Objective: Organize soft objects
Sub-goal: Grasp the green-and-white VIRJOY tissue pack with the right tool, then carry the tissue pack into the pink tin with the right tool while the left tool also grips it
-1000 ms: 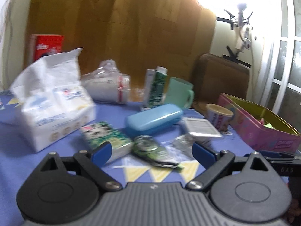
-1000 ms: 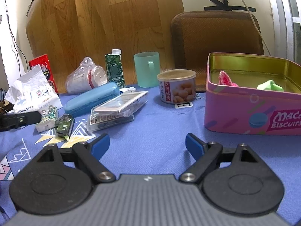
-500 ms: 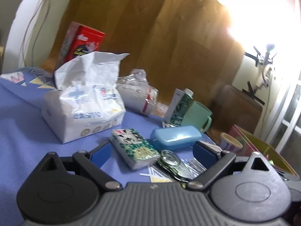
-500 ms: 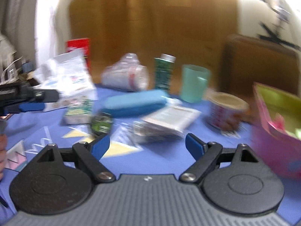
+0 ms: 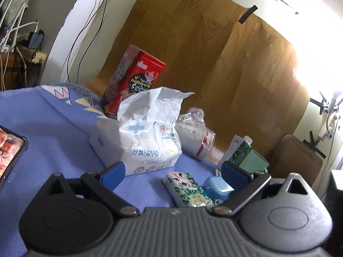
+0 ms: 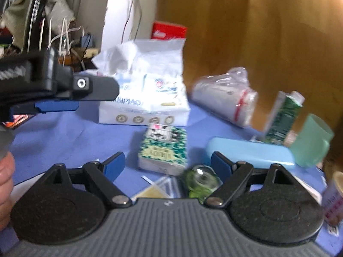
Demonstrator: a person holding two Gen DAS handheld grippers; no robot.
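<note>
A white soft tissue pack (image 5: 139,141) with a tissue sticking up lies on the blue cloth; it also shows in the right wrist view (image 6: 148,94). A small green patterned tissue packet (image 5: 187,189) lies in front of it, also in the right wrist view (image 6: 164,147). My left gripper (image 5: 171,173) is open and empty, just short of the white pack. My right gripper (image 6: 168,165) is open and empty, above the green packet. The left gripper (image 6: 64,96) also shows from the side at the left of the right wrist view.
A red box (image 5: 133,81) stands behind the tissue pack. A bagged stack of cups (image 6: 225,98), a green carton (image 6: 283,117), a mint mug (image 6: 310,141), a blue case (image 6: 248,152) and a green wrapped item (image 6: 201,182) lie right. A phone (image 5: 8,150) lies at left.
Both grippers have swung to the left, away from the pink tin and toward the tissue packs. The left gripper has also risen and turned. Both stay open and empty.
</note>
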